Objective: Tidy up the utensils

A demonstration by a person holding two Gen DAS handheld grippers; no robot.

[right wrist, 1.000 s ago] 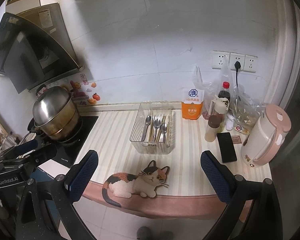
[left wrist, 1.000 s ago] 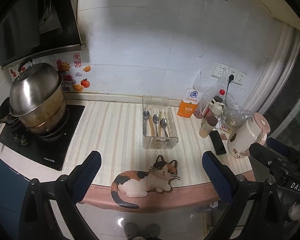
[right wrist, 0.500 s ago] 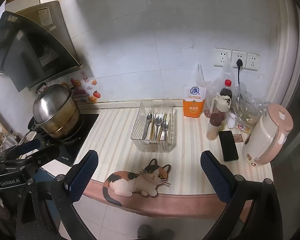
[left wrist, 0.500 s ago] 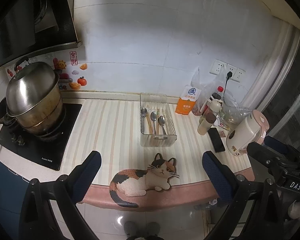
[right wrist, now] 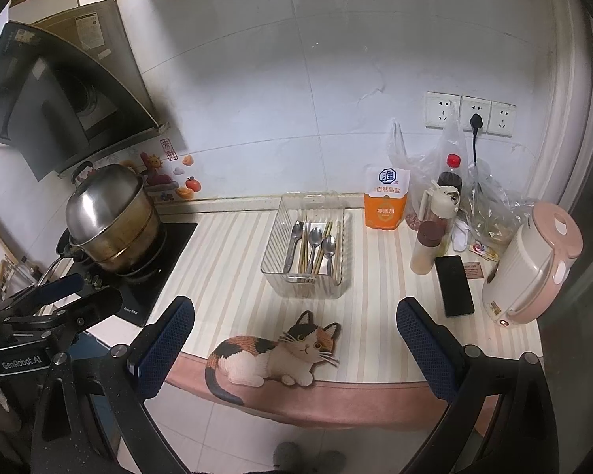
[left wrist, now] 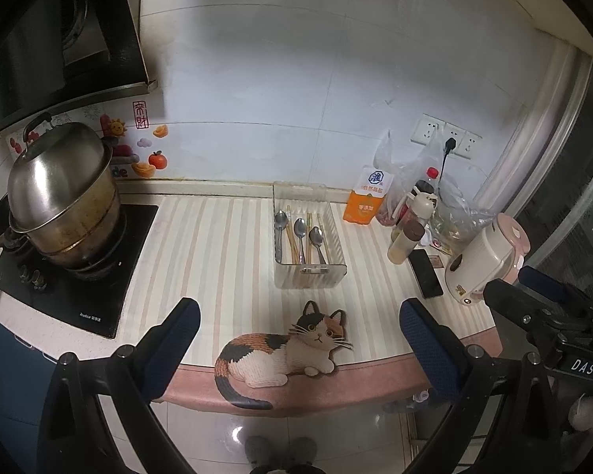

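Observation:
A clear plastic tray [left wrist: 336, 233] [right wrist: 346, 245] stands on the striped counter mat [left wrist: 217, 252] [right wrist: 237, 260]. In it lie three metal spoons [left wrist: 299, 237] [right wrist: 315, 243] and several wooden chopsticks [left wrist: 290, 243] [right wrist: 303, 252]. My left gripper [left wrist: 296, 339] is open and empty, held back over the counter's front edge, well short of the tray. My right gripper [right wrist: 294, 335] is open and empty too, at about the same distance. Each gripper shows at the edge of the other's view, the right one [left wrist: 541, 308] and the left one [right wrist: 55, 304].
A steel pot [left wrist: 59, 193] [right wrist: 110, 217] sits on the black hob [left wrist: 71, 288] at the left. An orange salt bag [left wrist: 367, 197] [right wrist: 387, 201], bottles [left wrist: 405, 241] [right wrist: 427, 247], a black phone [left wrist: 426, 273] [right wrist: 454, 285] and a pink kettle [left wrist: 486, 256] [right wrist: 533, 272] stand at the right. A cat figure [left wrist: 284, 351] [right wrist: 272, 351] decorates the mat's front.
Both grippers have drawn back and up a little from the counter, so the tray looks slightly farther off. Both stay open and empty. Nothing on the counter has moved.

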